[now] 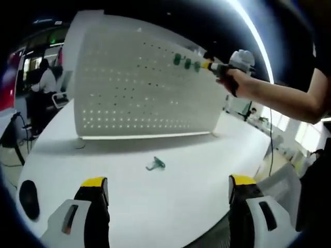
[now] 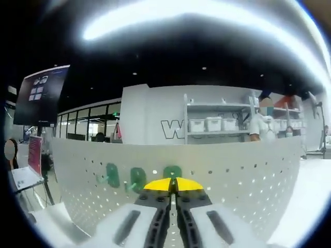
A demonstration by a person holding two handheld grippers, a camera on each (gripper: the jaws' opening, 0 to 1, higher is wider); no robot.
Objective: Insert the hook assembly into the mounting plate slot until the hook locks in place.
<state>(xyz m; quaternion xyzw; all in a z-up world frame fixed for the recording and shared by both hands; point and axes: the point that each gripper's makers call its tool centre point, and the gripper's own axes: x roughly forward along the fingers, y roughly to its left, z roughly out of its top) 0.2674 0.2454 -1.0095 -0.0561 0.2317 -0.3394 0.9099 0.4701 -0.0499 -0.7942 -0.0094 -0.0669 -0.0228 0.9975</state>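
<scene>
Left gripper (image 1: 168, 191) fingers spread at frame bottom; one green hook (image 1: 155, 165) lies mid-frame on the white worktop (image 1: 170, 206); right gripper (image 2: 173, 187) fingers clenched against the pegboard (image 2: 248, 175) beside mounted hooks (image 2: 137, 179).

Ceiling light strip (image 2: 207, 20) glares overhead; fisheye edges warped, soft blur.
</scene>
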